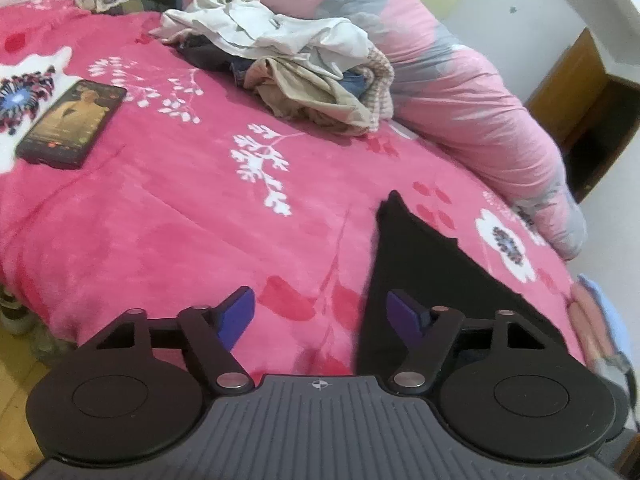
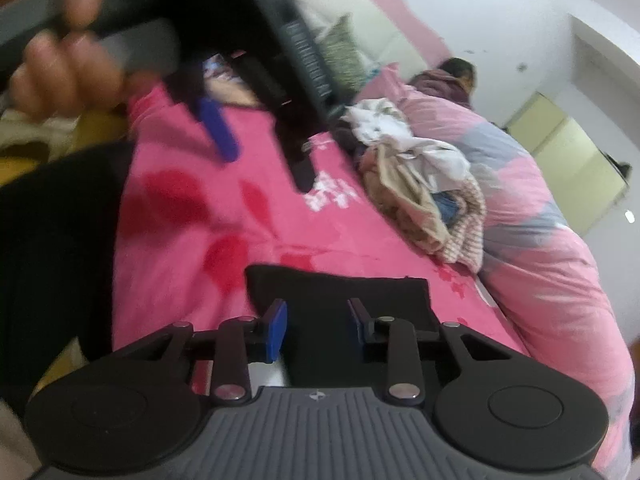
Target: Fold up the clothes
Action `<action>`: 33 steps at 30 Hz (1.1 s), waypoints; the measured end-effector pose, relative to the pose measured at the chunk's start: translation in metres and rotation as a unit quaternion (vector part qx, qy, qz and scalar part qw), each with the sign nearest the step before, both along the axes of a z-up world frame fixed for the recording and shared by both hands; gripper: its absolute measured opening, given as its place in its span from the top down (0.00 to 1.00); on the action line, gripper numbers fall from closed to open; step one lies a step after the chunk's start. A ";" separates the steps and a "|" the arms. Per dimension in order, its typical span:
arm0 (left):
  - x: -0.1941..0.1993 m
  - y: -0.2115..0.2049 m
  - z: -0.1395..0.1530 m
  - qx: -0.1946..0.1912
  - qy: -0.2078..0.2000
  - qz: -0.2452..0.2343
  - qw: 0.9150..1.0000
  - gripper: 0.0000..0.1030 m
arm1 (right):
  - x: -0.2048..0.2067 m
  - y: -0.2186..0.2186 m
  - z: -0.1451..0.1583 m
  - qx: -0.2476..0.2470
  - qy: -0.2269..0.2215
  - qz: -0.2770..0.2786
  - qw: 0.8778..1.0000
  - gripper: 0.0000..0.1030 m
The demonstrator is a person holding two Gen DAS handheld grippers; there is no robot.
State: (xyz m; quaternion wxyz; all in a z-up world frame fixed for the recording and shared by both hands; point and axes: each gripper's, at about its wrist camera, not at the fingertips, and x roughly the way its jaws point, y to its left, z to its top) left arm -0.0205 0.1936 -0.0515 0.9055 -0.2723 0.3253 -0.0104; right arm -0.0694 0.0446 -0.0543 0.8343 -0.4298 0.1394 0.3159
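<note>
black garment (image 2: 340, 312) flat on pink bedspread (image 1: 160, 220), at five o'clock in the left wrist view and dead ahead in the right; unfolded pile (image 1: 288, 68) waiting at twelve o'clock. left gripper (image 1: 320, 312) roughly half open, nothing between the pads, only its right finger over the garment's edge; right gripper (image 2: 318, 320) narrower, straddling the cloth with a visible gap, not yet pinching. best now to slide the lower pads under the near hem, bite both corners evenly, lift low and carry away toward twelve, keeping the edge taut and square.
</note>
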 end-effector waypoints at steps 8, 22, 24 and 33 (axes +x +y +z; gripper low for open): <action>-0.001 0.004 -0.006 -0.045 -0.009 -0.020 0.999 0.39 | 0.011 0.014 -0.023 -0.039 0.007 0.023 0.999 0.92; 0.009 -0.004 -0.022 -0.119 0.004 -0.069 0.990 0.29 | 0.110 -0.099 0.003 0.459 0.380 -0.203 0.777 0.95; 0.011 -0.007 -0.025 -0.124 0.008 -0.076 0.989 0.28 | 0.115 -0.111 -0.005 0.490 0.405 -0.214 0.742 0.95; 0.023 -0.019 -0.028 -0.138 0.011 -0.094 0.986 0.27 | 0.112 -0.119 -0.013 0.510 0.408 -0.210 0.728 0.95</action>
